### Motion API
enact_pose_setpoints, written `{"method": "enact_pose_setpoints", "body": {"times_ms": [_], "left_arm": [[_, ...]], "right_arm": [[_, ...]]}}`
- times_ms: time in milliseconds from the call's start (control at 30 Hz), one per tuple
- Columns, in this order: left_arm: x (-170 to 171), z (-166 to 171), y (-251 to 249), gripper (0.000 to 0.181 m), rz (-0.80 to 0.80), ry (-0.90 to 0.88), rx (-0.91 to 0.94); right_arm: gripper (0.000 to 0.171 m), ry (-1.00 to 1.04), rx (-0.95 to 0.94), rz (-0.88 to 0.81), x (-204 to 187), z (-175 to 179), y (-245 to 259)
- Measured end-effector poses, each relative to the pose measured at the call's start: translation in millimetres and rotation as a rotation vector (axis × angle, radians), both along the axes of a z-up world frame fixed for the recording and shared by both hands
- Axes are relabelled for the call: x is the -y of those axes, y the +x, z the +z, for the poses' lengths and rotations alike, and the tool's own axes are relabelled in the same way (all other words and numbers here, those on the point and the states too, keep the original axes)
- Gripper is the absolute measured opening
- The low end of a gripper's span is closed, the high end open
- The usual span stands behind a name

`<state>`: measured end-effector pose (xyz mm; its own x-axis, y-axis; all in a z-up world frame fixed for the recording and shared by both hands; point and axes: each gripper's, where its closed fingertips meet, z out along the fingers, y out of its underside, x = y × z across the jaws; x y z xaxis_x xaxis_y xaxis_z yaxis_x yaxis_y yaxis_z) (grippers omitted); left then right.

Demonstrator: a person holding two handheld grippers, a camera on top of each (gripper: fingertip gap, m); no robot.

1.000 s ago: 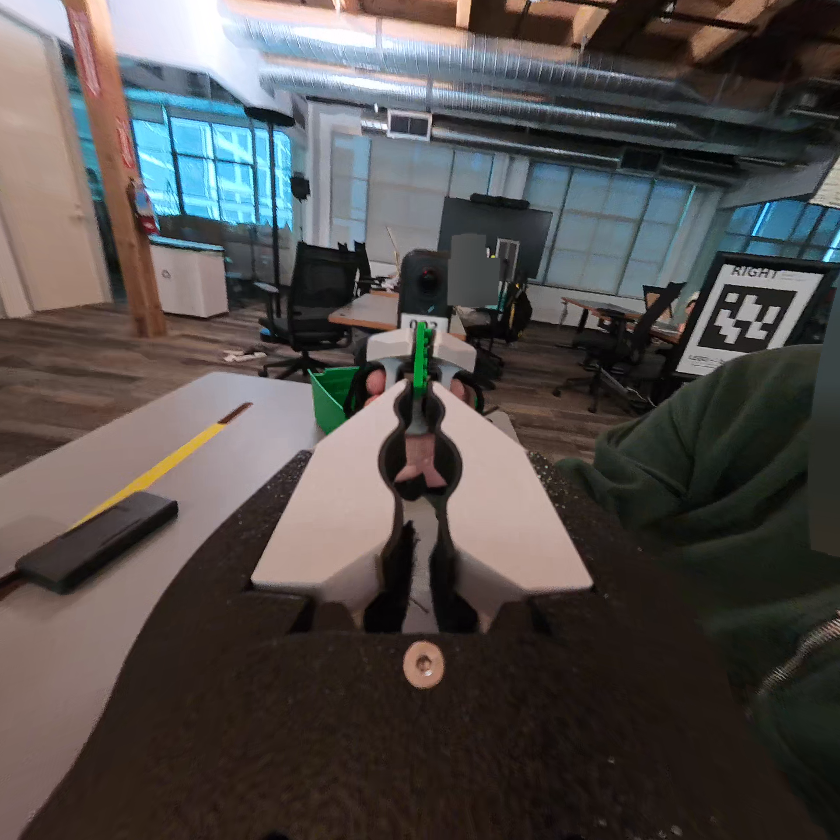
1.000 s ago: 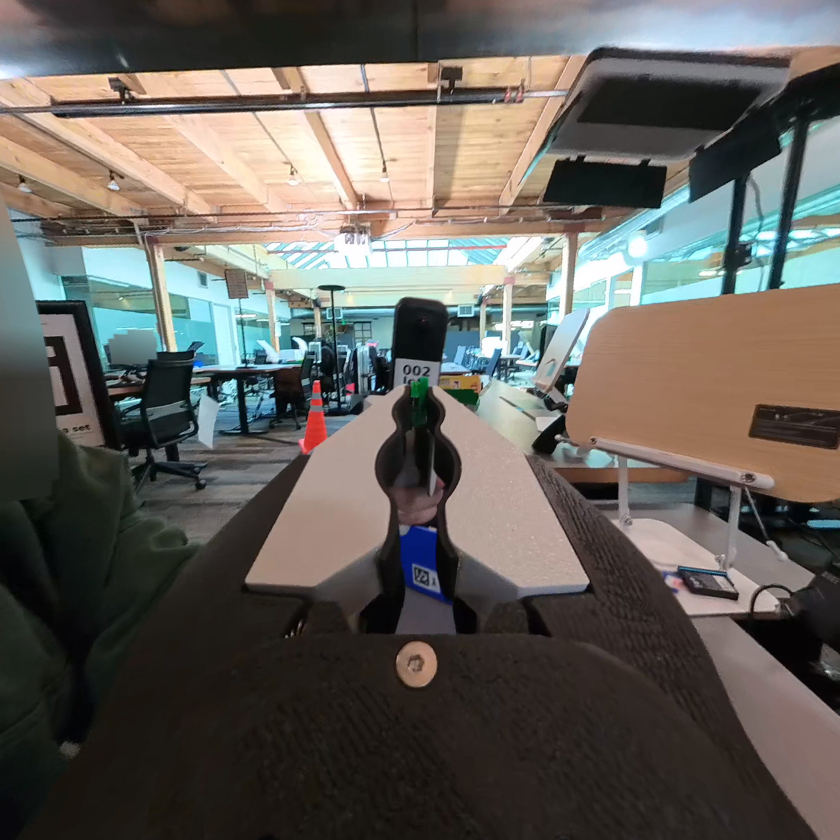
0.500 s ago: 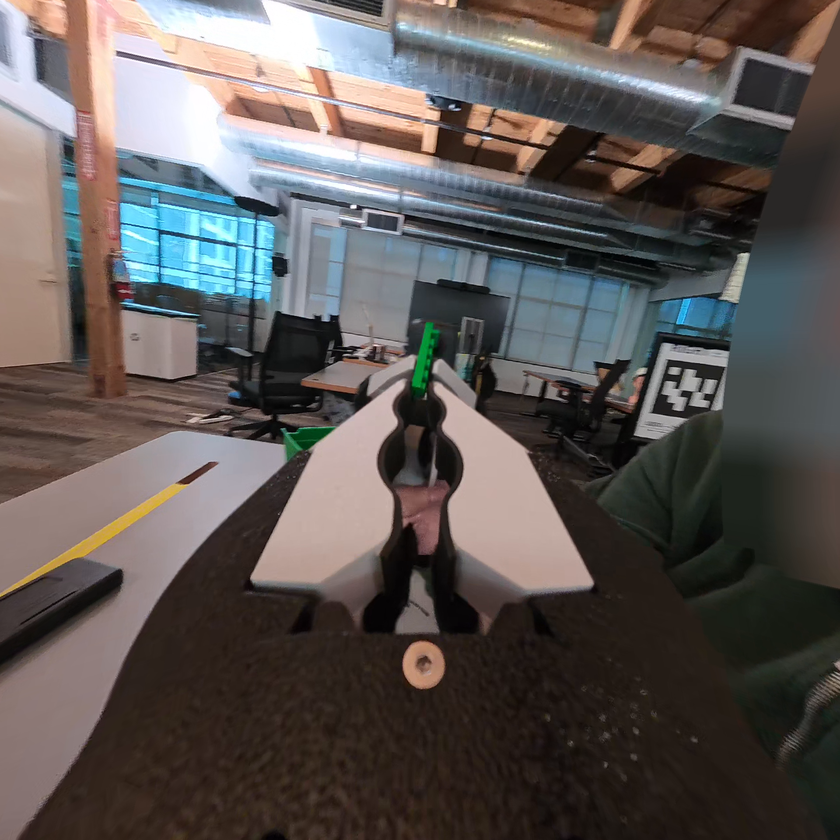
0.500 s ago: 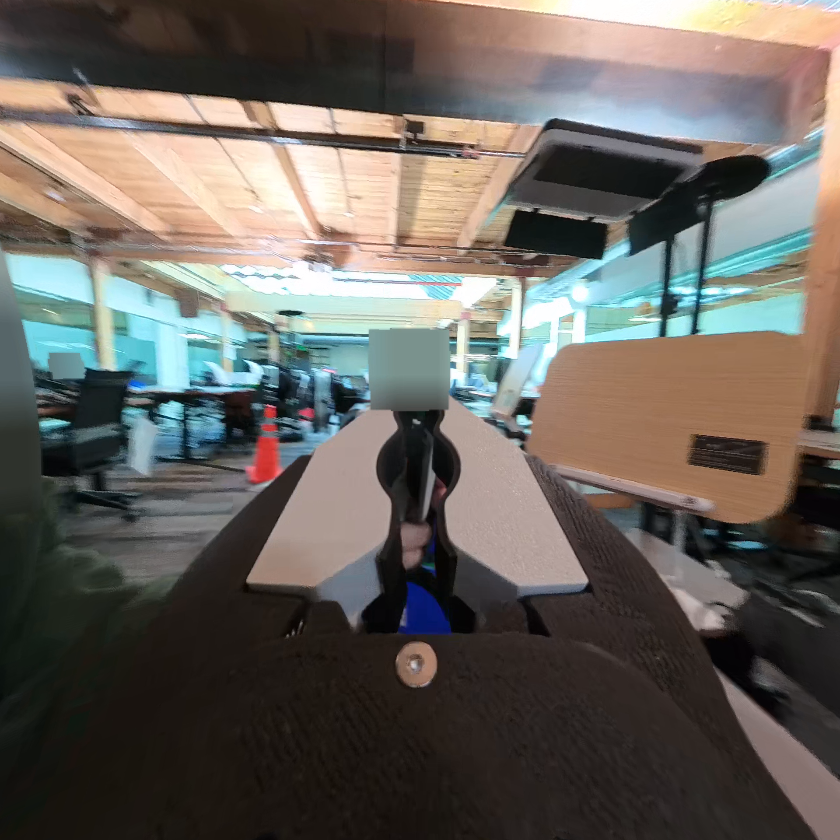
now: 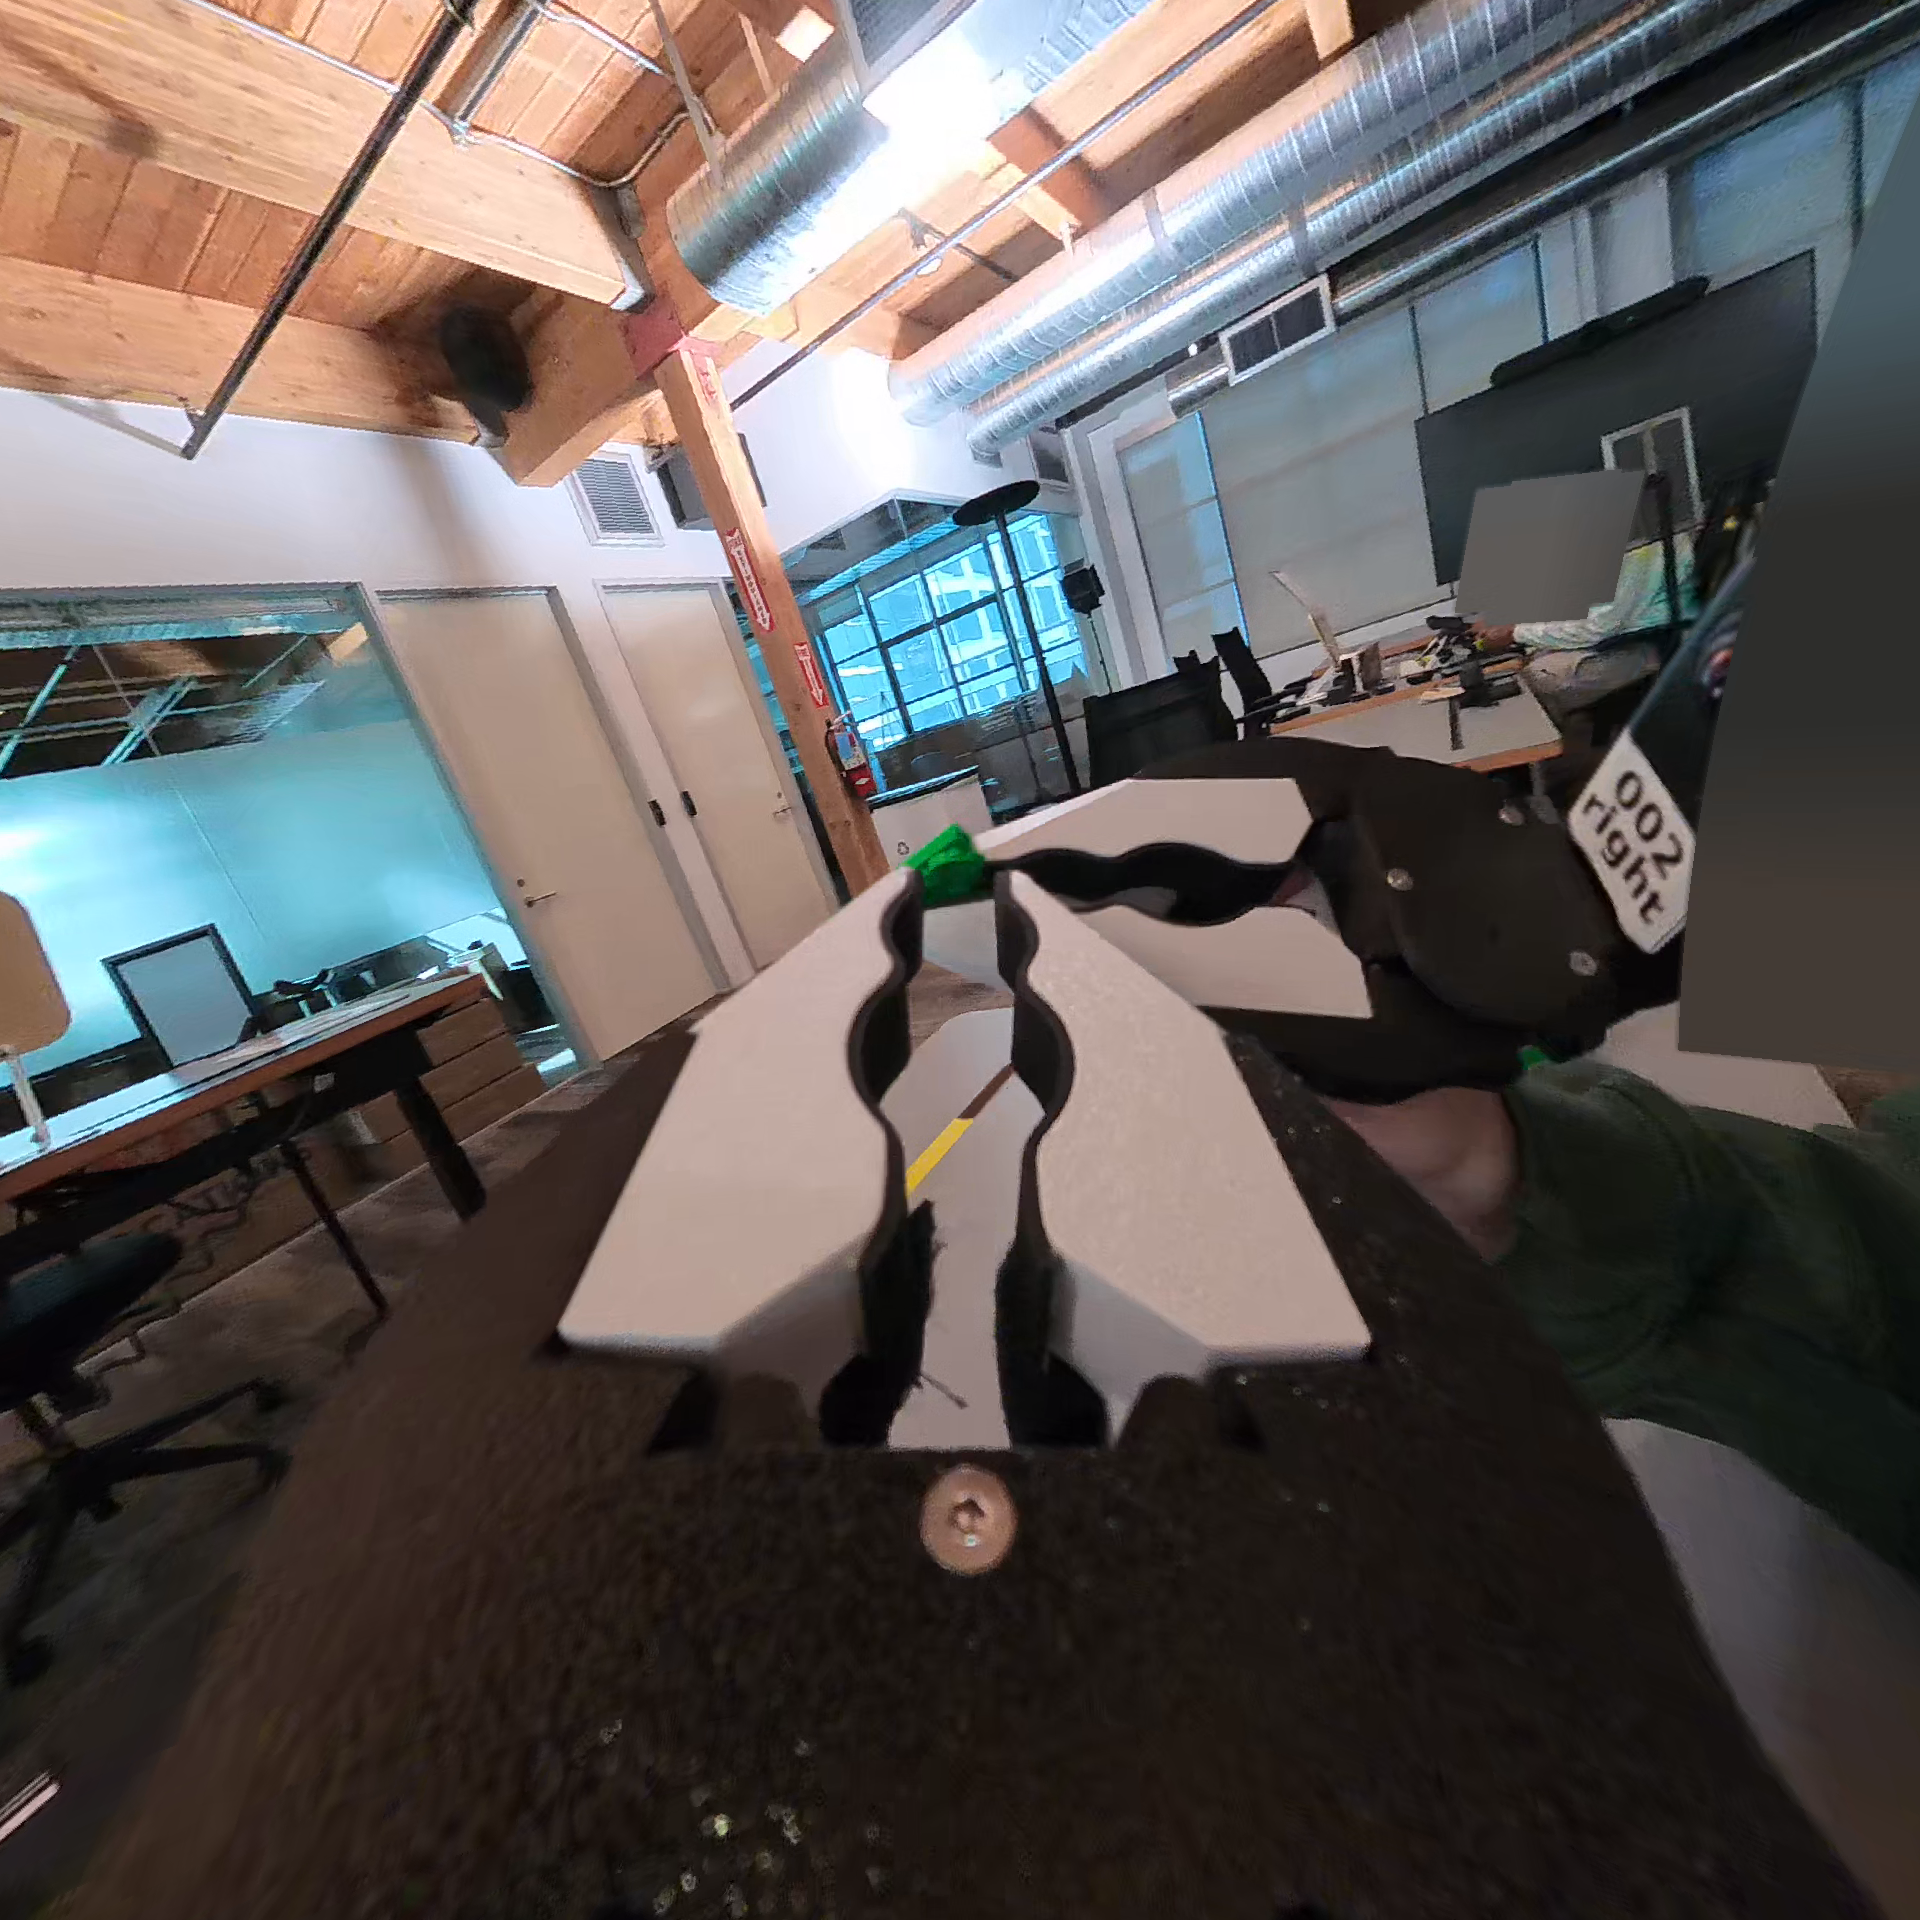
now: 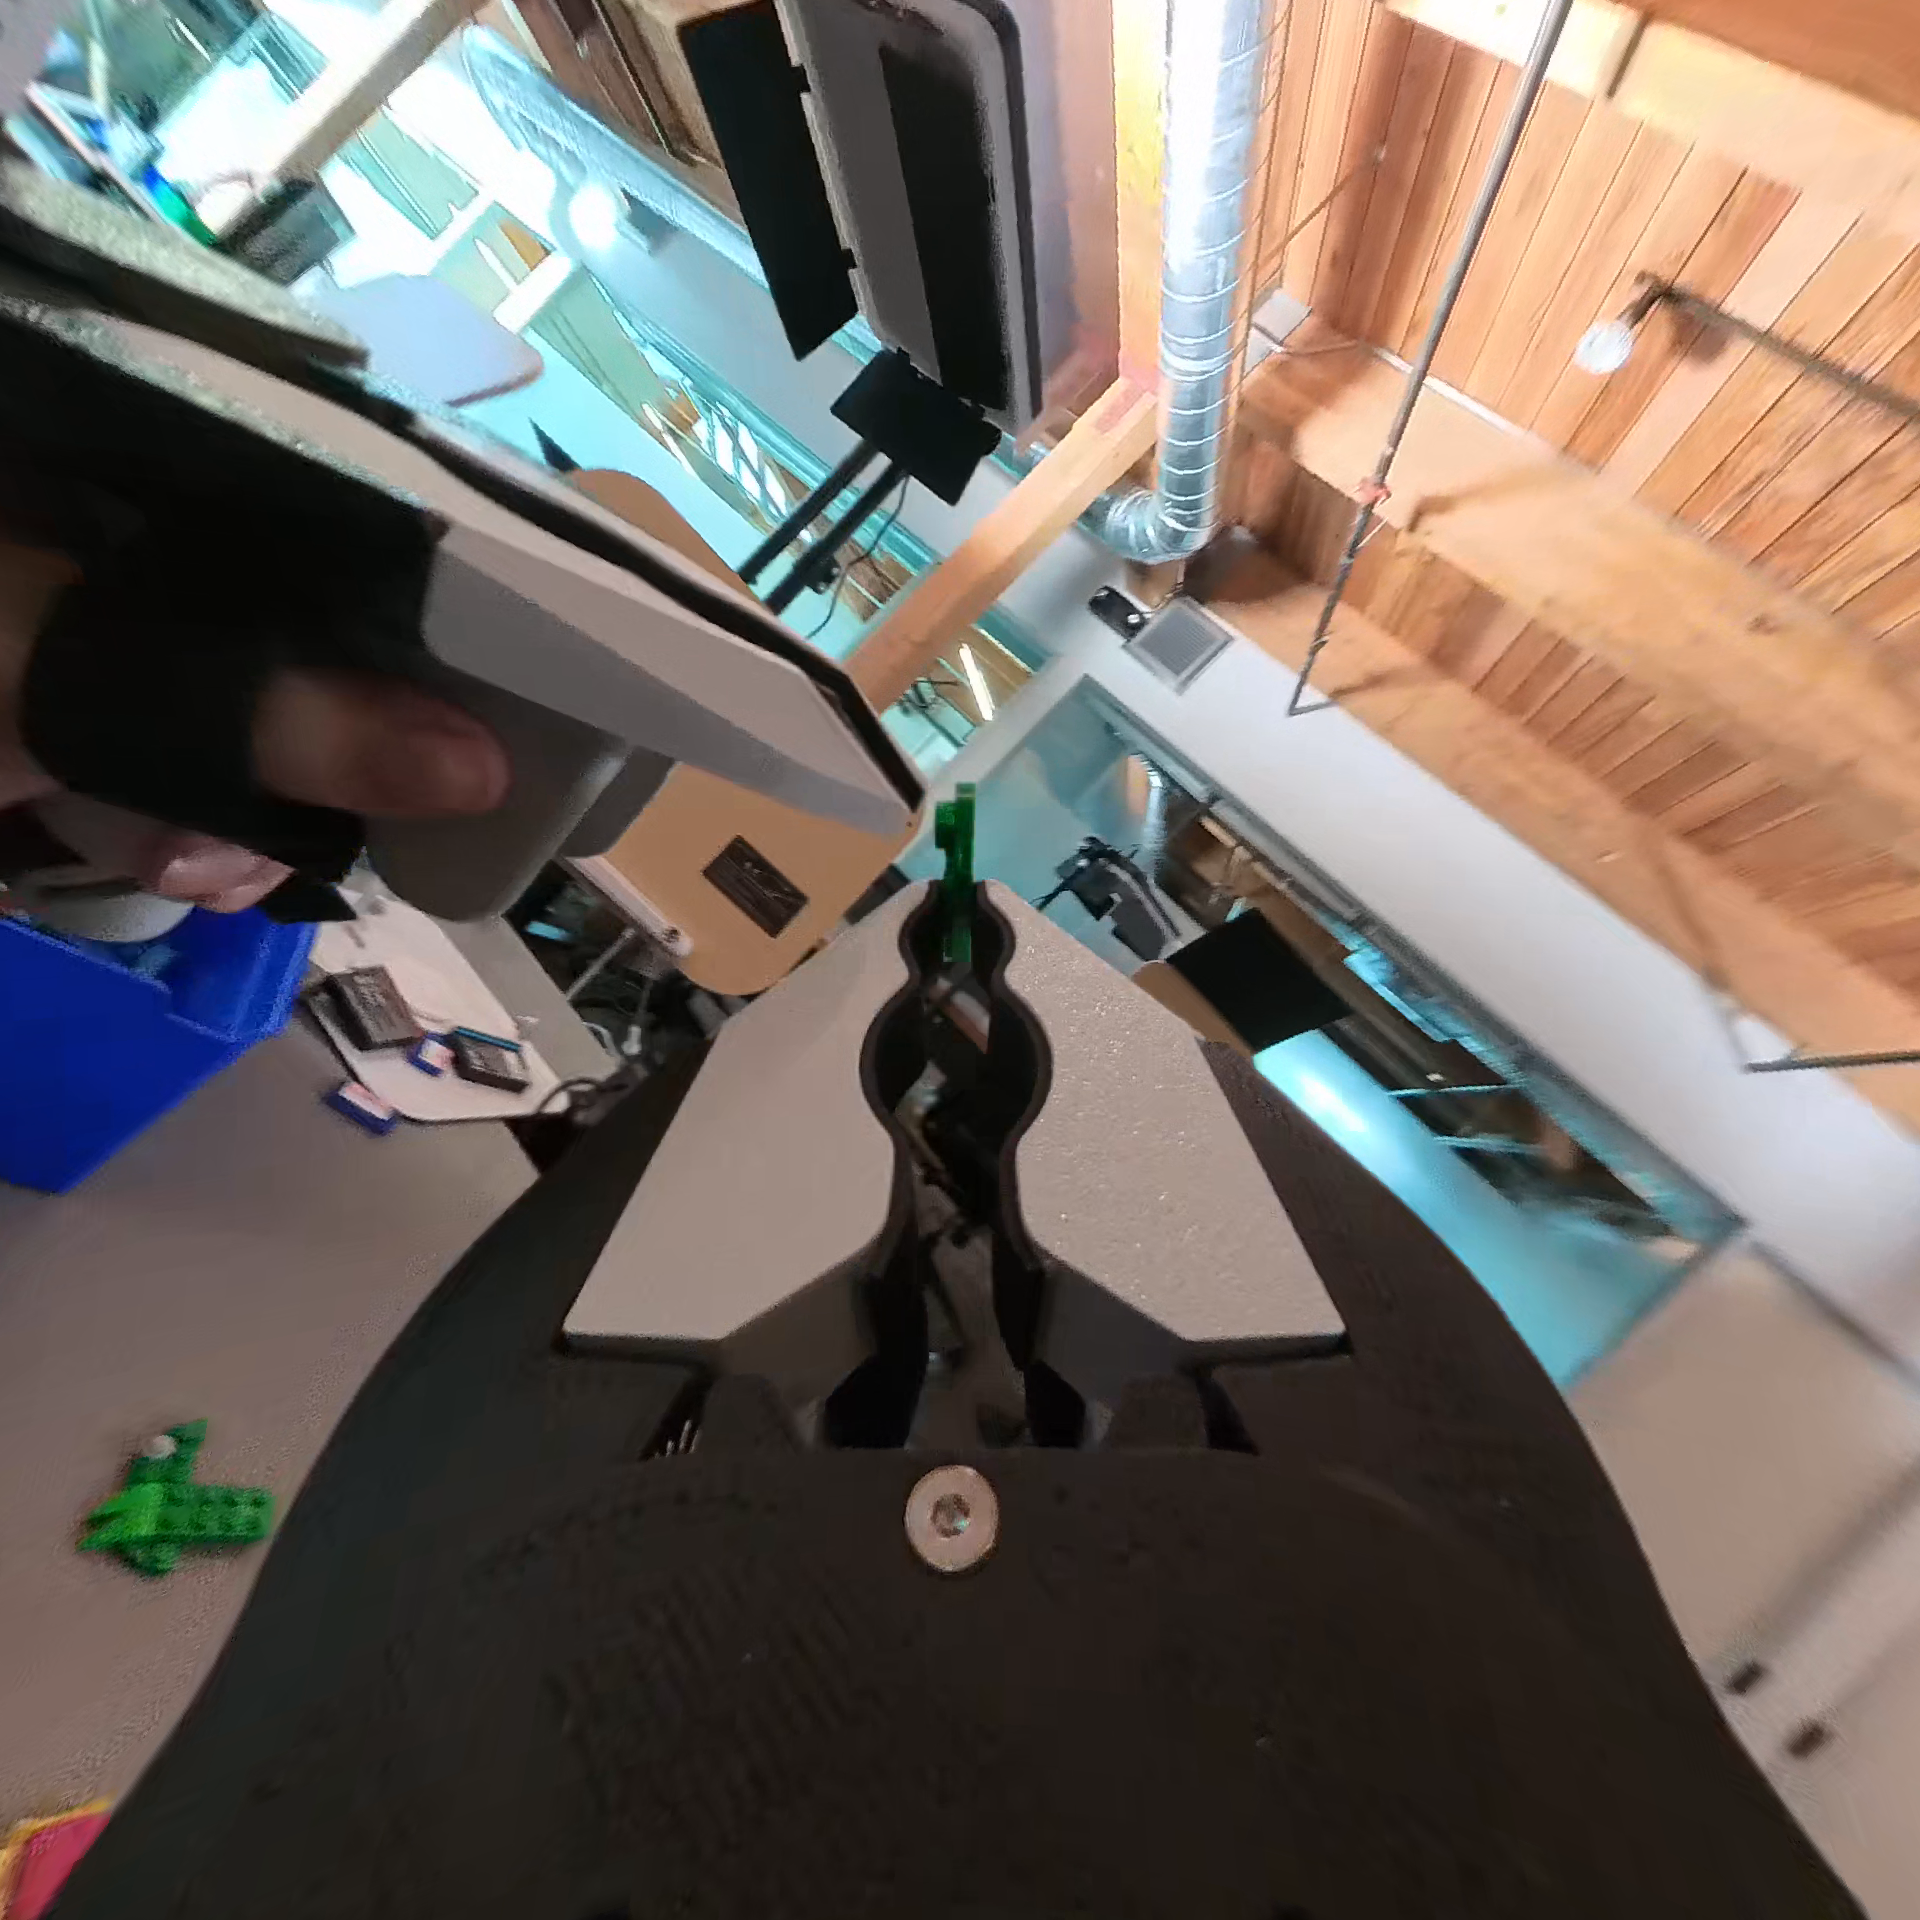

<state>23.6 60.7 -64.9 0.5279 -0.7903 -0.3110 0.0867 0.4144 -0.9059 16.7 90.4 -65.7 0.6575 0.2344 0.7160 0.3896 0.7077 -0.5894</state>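
The left wrist view was taken from just behind the left tool (image 5: pixel 958 894), tilted upward across the desk (image 5: pixel 961 1060) toward ceiling ducts and doors. The right wrist view was taken from behind the right tool (image 6: pixel 954 883), rolled sideways and aimed at the ceiling. In each view the other tool was seen close by, and the green piece (image 5: pixel 948 864) (image 6: pixel 956 871) was shared.

Left gripper (image 5: pixel 958 902) raised, jaws parted; right gripper (image 6: pixel 954 883) tilted, jaws closed, tips nearly meeting
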Motion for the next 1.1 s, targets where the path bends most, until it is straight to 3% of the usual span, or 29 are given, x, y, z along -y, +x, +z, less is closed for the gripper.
{"method": "enact_pose_setpoints", "body": {"times_ms": [467,700,833,933,1033,1100], "left_arm": [[-6.5,0.9,3.0,0.009,0.032,-0.045,0.029],[-7.6,-4.3,-0.9,0.006,-0.041,-0.106,0.015],[-20.5,-5.7,-9.3,0.007,-0.037,-0.144,0.020],[-62.9,-28.2,-72.9,0.007,0.313,-0.288,-0.047],[-106.6,-84.2,-188.0,0.008,0.802,-0.542,-0.101],[-114.7,-132.5,-243.8,0.013,0.968,-0.770,-0.116]], "right_arm": [[0.002,0.191,0.106,-0.240,-0.8,0.8,1.9],[0.001,-0.045,0.038,0.102,7.8,-5.2,-7.0],[0.002,-0.124,0.016,0.163,3.6,-8.2,-6.6],[0.003,-0.229,0.006,0.220,-5.8,-17.4,-7.5],[0.003,-0.348,-0.033,0.306,-13.1,-25.7,-9.8],[0.003,-0.430,-0.062,0.374,-15.3,-30.3,-12.1]]}}
